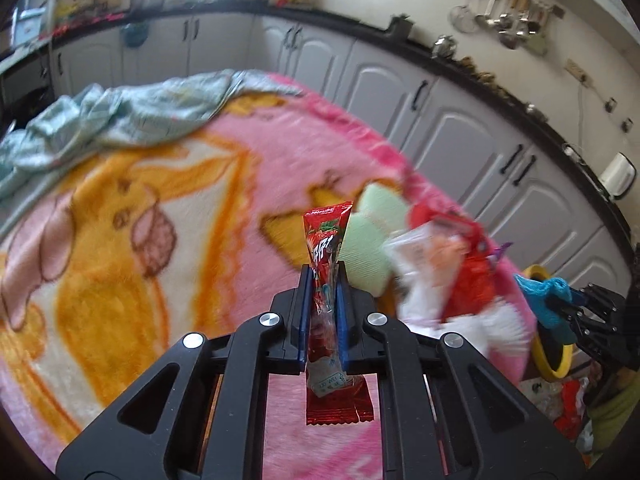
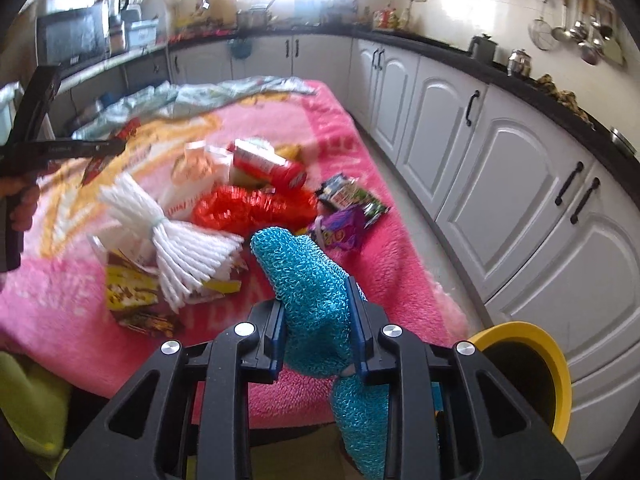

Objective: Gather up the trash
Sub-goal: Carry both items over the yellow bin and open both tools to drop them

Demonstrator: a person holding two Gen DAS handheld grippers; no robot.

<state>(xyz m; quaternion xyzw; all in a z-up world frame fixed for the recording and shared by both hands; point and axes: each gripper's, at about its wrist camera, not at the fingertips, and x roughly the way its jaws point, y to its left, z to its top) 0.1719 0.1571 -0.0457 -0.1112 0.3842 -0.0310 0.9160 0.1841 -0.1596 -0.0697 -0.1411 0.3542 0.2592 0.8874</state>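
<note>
My left gripper (image 1: 324, 276) is shut on a red snack wrapper (image 1: 326, 248) and holds it upright above the pink blanket (image 1: 200, 240). My right gripper (image 2: 318, 300) is shut on a blue knitted scrubber cloth (image 2: 304, 264) that hangs down past the jaws. It also shows in the left wrist view (image 1: 544, 296) beside the yellow-rimmed bin (image 1: 554, 364). The bin (image 2: 532, 364) stands at the lower right by the bed edge. Loose trash lies on the blanket: purple wrappers (image 2: 344, 228), a red mesh (image 2: 256, 206), a yellow wrapper (image 2: 128, 288).
A white yarn bundle (image 2: 172, 240), a red-capped bottle (image 2: 268, 166) and a crumpled teal sheet (image 2: 208, 94) lie on the blanket. White kitchen cabinets (image 2: 480, 152) run along the right, with a floor strip between them and the bed.
</note>
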